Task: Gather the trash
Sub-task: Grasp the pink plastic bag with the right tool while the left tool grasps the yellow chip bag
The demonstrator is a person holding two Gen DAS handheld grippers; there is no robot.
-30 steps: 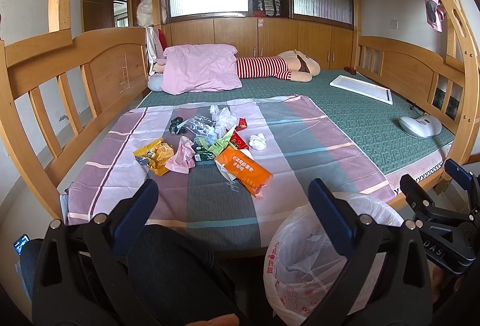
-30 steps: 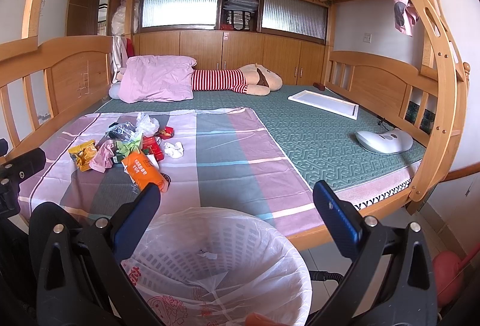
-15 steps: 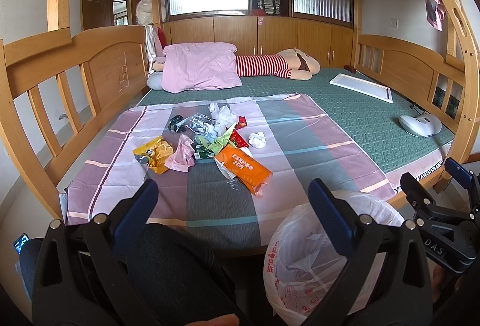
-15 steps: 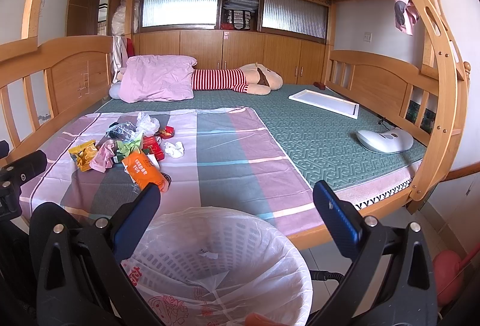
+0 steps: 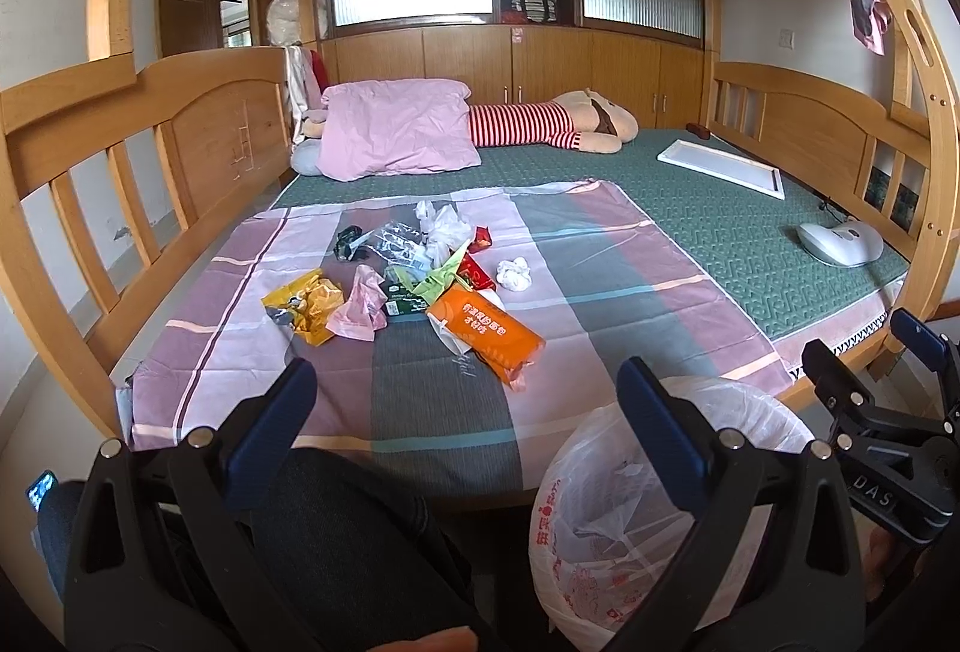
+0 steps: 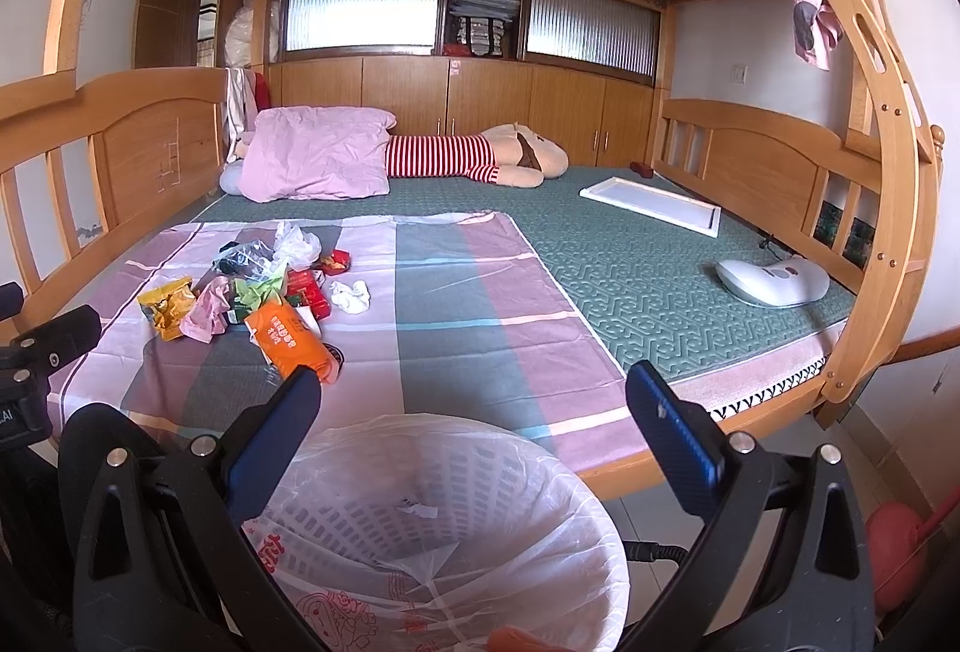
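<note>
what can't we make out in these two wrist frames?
- Bin base and outside: right wrist view, cut off by the bottom edge and the right gripper; left wrist view, part hidden behind the left gripper.
- Bin contents: one white scrap shows; the liner hides the rest.
- Lower wrappers in the trash pile: both views, covered by upper pieces.
- Print on the orange packet: too small to read.

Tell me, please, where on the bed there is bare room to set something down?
Bare sheet lies between the white tissue wad and the sheet's right edge, and on the green mat before the white massager. It is crowded around the orange packet.
</note>
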